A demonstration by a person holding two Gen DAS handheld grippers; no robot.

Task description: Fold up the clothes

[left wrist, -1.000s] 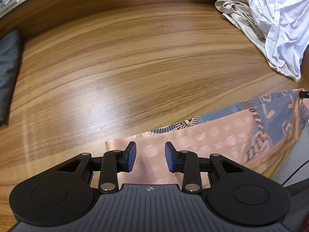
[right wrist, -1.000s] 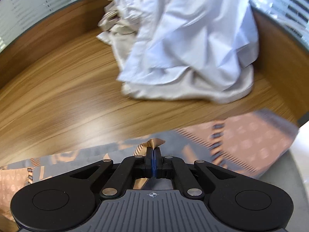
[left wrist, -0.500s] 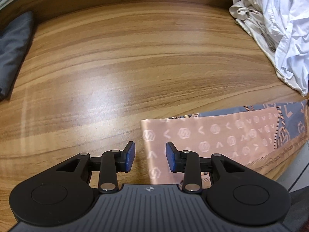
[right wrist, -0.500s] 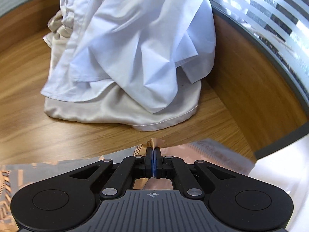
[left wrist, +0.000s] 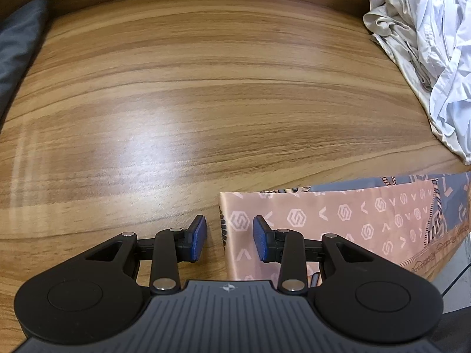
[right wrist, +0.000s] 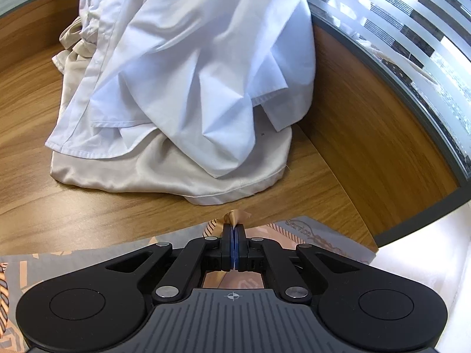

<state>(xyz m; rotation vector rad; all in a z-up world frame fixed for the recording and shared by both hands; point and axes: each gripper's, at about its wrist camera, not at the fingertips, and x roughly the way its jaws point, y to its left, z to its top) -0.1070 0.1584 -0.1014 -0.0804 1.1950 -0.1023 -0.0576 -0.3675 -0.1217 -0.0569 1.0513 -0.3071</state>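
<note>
Table (left wrist: 182, 111): wood grain, fills most of the left wrist view; its right edge shows in the right wrist view, beside a striped glass wall (right wrist: 412, 29).
White pile (right wrist: 191, 67): crumpled white shirt heaped on a cream satin garment (right wrist: 164, 173), at the far right of the table; in the left wrist view it sits in the far right corner (left wrist: 441, 58).
Scarf (left wrist: 347, 220): pink with a hexagon-and-V print and grey-blue bordered panels, lying flat along the near right edge of the table, part of it over the edge; well apart from the white pile.
Dark cloth (left wrist: 17, 56): grey, at the far left edge of the table.
Left gripper (left wrist: 229, 236): blue pads spread apart, holding nothing; the scarf's left edge lies between them, the right pad (left wrist: 260, 242) over the fabric, the left over bare wood.
Right gripper (right wrist: 234, 244): pads pressed together, pinching a fold of the scarf (right wrist: 235, 214) that pokes out past the tips.
</note>
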